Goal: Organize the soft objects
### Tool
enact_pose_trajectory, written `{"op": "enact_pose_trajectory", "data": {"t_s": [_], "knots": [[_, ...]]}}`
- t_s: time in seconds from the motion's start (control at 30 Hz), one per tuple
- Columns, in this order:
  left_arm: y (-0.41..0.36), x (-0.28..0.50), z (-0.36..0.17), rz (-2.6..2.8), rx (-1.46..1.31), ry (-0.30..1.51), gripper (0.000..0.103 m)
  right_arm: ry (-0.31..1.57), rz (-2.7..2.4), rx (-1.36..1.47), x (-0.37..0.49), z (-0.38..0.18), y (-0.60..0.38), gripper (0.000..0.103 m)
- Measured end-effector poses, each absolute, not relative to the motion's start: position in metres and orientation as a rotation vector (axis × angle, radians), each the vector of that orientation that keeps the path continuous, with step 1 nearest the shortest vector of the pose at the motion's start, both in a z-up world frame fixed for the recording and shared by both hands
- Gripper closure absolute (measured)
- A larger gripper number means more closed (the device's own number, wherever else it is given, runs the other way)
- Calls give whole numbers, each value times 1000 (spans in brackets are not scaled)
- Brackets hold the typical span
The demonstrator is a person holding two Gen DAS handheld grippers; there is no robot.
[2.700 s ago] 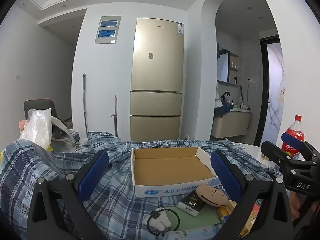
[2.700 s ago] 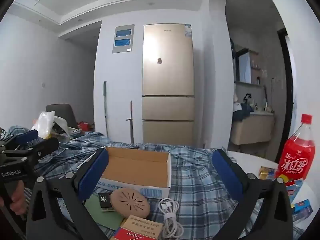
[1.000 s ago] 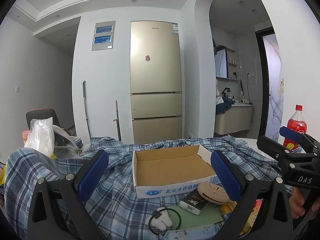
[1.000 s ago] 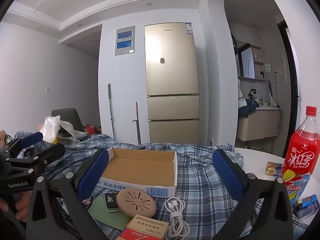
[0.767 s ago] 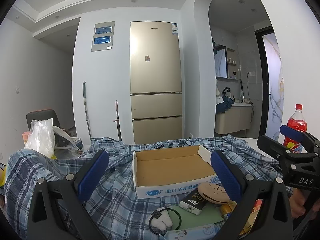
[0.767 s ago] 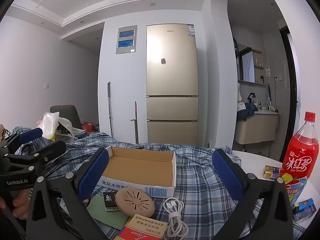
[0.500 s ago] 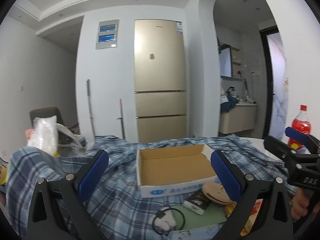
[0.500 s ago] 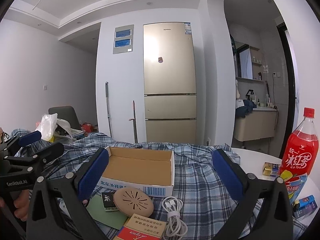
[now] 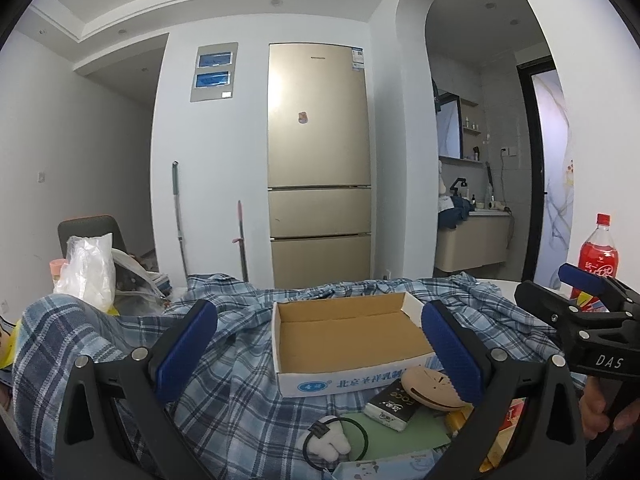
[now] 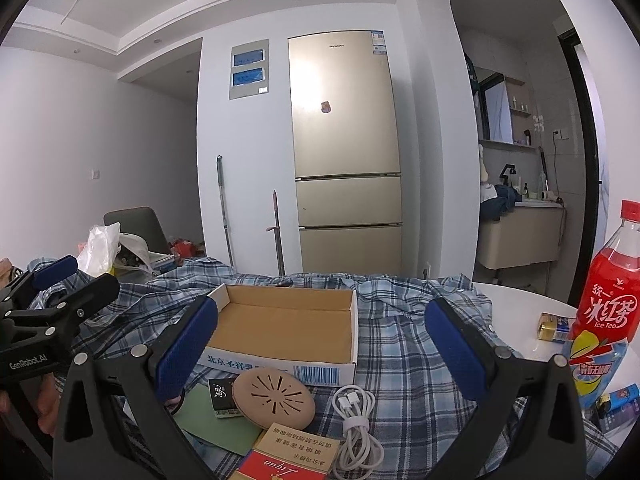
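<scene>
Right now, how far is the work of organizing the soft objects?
Nothing looks done yet. The cardboard box is empty. Nothing is in hand: the left gripper and the right gripper are both open and hold nothing. What is left: the small white plush toy lies in front of the box, and the plaid shirt lies spread and crumpled under everything.
</scene>
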State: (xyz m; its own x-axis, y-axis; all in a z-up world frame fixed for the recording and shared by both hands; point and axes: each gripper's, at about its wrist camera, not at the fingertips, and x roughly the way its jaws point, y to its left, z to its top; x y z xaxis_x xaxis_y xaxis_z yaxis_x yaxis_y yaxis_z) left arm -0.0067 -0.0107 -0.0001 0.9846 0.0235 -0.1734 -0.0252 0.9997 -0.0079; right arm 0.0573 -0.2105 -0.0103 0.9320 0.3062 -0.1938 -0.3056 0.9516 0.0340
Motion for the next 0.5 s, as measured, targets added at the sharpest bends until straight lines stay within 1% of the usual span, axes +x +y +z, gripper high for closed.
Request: {"op": "enact_pose_trajectory", "data": {"t_s": [0.5], "knots": [[-10, -4, 1, -19, -36, 183, 0, 183, 296, -19, 55, -10, -206, 0]]}}
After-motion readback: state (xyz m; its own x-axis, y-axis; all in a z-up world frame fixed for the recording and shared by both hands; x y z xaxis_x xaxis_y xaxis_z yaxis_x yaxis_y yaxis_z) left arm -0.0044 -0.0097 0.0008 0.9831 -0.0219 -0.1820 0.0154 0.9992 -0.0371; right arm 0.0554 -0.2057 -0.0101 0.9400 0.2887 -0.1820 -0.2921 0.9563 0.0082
